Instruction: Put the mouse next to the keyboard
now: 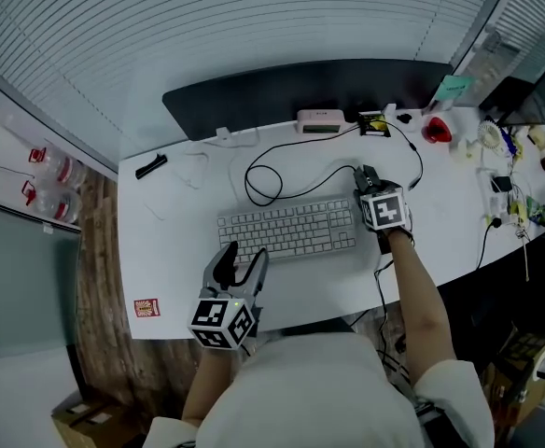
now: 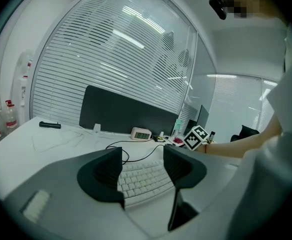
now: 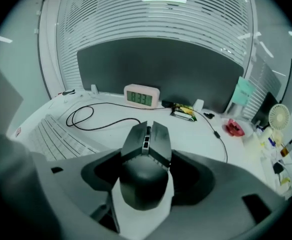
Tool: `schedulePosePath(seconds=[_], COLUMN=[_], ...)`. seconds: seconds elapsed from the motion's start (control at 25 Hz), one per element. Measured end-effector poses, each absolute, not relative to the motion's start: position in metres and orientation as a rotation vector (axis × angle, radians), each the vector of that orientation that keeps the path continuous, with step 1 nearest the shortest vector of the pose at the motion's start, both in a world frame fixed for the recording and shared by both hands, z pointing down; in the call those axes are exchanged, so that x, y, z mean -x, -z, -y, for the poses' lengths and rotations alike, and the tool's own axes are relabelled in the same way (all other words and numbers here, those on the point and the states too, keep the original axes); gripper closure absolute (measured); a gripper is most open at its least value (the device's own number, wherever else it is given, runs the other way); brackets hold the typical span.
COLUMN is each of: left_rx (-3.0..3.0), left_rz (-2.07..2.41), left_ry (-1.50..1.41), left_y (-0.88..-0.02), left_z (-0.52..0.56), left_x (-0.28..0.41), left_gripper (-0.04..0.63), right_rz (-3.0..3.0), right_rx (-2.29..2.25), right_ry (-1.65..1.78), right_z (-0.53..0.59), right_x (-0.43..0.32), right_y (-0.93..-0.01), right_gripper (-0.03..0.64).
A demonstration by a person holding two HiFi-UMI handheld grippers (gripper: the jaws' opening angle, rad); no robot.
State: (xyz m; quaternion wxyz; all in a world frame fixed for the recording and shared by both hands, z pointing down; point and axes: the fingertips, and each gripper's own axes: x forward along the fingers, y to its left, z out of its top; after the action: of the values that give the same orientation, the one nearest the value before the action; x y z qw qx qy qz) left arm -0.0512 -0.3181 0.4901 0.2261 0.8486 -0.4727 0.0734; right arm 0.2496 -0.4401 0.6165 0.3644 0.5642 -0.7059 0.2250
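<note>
Black angular computer mouse (image 3: 145, 179): clamped between the jaws of the right gripper (image 3: 147, 156), just off the right end of the white keyboard (image 1: 286, 230).
Left gripper (image 2: 142, 166): jaws apart and empty, over the near edge of the white surface (image 1: 165, 250), by the keyboard's left end.

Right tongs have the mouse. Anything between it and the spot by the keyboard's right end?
Nothing visible. The mouse sits in the right tongs just off the keyboard's right end, over bare desk. The black cable loops farther back, out of the path.
</note>
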Motion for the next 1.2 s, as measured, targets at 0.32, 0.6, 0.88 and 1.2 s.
schedulePosePath(seconds=[0.32,0.6,0.88,1.2], left_rx=[-2.354,-2.372,-2.374,-2.369], left_rz=[1.243,1.192,1.167,1.161], left_ry=[-0.221,-0.232,-0.251,-0.256], left_y=[-0.496,-0.502,-0.508,-0.511], left_z=[0.308,0.300,0.295,0.287], left_x=[0.039,0.029,0.026,0.027], left_gripper=[0.336,0.336,0.336,0.336], right_rz=[1.747,1.706,1.683,1.681], right_rx=[-1.529,-1.525,-1.525,-1.551], right_ry=[-0.672,-0.726,-0.755,-0.775], right_z=[0.409,0.383,0.368,0.365], right_x=[-0.284,-0.298,-0.304,-0.306], right_y=[-0.630,-0.651,-0.663,-0.665], right_gripper=[0.324,0.324,0.324,0.318])
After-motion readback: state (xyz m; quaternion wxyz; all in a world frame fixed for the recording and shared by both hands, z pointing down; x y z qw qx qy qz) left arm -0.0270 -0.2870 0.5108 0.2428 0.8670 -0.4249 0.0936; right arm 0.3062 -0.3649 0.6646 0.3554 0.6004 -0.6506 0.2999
